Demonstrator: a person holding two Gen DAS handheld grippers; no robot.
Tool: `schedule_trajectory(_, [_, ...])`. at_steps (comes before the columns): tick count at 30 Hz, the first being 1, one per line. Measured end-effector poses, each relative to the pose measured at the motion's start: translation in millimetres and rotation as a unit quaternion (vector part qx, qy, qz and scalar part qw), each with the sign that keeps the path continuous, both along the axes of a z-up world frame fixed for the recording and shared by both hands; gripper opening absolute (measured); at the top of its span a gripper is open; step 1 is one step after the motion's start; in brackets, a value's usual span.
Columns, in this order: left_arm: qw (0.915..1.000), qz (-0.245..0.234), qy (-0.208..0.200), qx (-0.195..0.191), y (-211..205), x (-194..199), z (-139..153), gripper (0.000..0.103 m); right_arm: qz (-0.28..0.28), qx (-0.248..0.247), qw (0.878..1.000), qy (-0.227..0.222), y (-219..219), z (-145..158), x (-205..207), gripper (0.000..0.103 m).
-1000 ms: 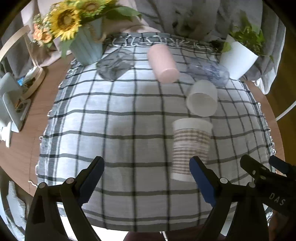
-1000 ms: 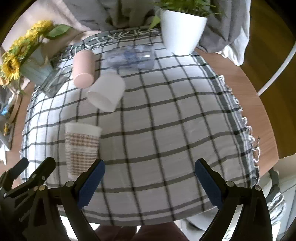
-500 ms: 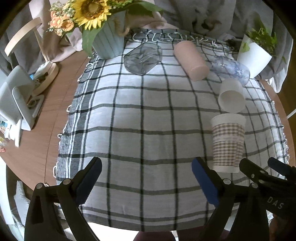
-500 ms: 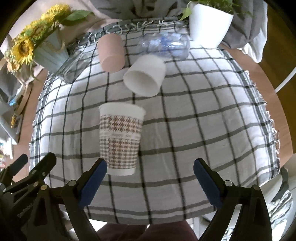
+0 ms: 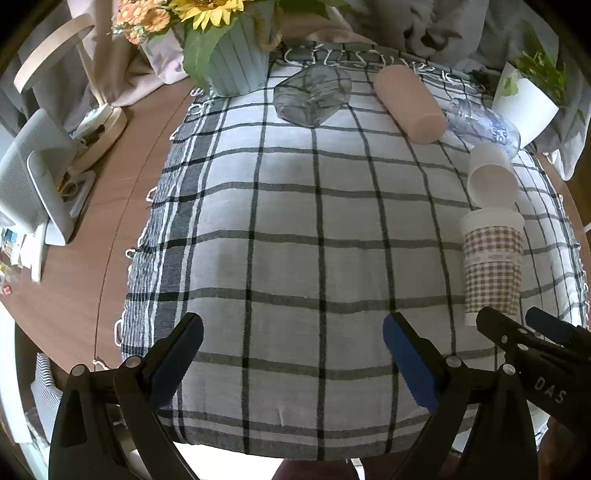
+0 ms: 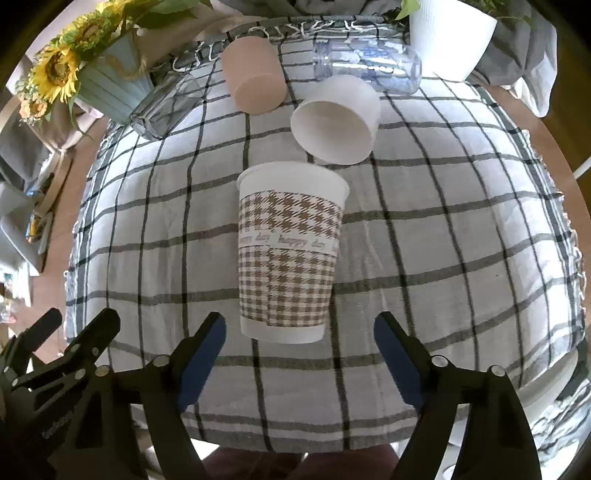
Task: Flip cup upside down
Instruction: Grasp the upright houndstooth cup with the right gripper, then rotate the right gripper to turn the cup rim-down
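Observation:
A paper cup with a brown houndstooth pattern (image 6: 290, 254) stands upright, mouth up, on the checked tablecloth (image 6: 443, 229). My right gripper (image 6: 299, 350) is open and empty, its jaws wide apart just in front of the cup's base, the cup centred between them. The cup also shows at the right in the left wrist view (image 5: 493, 266). My left gripper (image 5: 291, 362) is open and empty over the cloth, well left of the cup.
A white cup (image 6: 336, 120), a pink cup (image 6: 253, 75), a clear glass (image 6: 166, 107) and a clear plastic jar (image 6: 369, 68) lie on their sides behind. A sunflower vase (image 6: 107, 85) stands back left, a white plant pot (image 6: 448, 31) back right. A fan (image 5: 33, 184) stands left.
My right gripper has swung left and closer, so the patterned cup now sits centred between its jaws. My left gripper has shifted left, away from the cup. Both stay open.

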State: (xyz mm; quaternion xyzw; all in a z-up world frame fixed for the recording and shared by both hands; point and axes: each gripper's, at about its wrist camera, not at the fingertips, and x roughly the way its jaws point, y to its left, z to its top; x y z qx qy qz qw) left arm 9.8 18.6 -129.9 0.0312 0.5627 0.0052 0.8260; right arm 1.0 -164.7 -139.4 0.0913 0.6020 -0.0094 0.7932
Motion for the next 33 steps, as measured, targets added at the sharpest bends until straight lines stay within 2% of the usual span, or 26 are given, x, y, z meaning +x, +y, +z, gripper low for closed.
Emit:
schedule_trajectory(4, [1.0000,-0.004,-0.006,0.002,0.6,0.0,0.1,0.099,-0.005,0.005,1.000,-0.003,2.1,-3.7,1.9,0.074])
schedule_trajectory(8, [0.9999,-0.011,-0.010,0.000,0.1,-0.2,0.9,0.099,-0.003,0.013,1.000,0.001,4.0,-8.0,3.3,0.058])
schedule_trajectory(10, [0.9998,-0.016,-0.012,-0.001,-1.0,-0.4,1.6,0.099,-0.003,0.015,1.000,0.001,4.5,-8.4,1.7,0.053])
schedule_trajectory(27, [0.9986,-0.032,-0.030,-0.030,-3.7,9.0,13.2,0.099,-0.007,0.016,1.000,-0.025,-2.9,34.3,-9.9,0.053])
schedule_trajectory(33, [0.9981,-0.031,-0.037,-0.038,-2.4,14.3,16.2,0.099,-0.004,0.020,1.000,-0.016,-6.9,49.8,-5.3,0.053])
